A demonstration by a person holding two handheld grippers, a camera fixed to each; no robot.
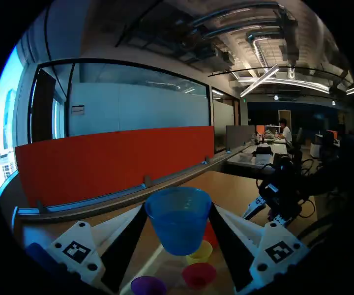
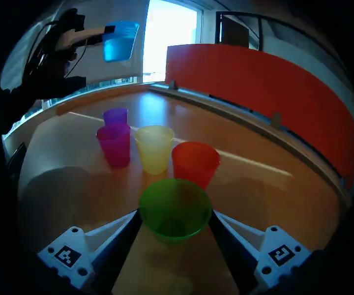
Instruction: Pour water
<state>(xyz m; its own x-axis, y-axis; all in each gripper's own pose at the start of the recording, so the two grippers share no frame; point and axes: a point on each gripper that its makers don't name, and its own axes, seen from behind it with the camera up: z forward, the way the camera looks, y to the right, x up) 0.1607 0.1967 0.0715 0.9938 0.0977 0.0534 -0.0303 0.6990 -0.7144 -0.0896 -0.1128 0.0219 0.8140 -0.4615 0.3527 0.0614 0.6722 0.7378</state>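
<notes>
Blue cup (image 1: pixel 178 223), part-filled with water: we hold it upright in the left hand-held gripper (image 1: pixel 177 210), high and well apart from the green cup (image 2: pixel 175 209), which the right hand-held gripper (image 2: pixel 175 214) grips near the desk (image 2: pixel 275 196).

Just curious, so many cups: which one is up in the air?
The blue cup, held high in the left gripper; purple, pink, yellow and red stand on the table, green sits low in the right gripper.

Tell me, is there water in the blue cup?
Yes, partly full. The blue cup shows a water line well below its rim.
</notes>
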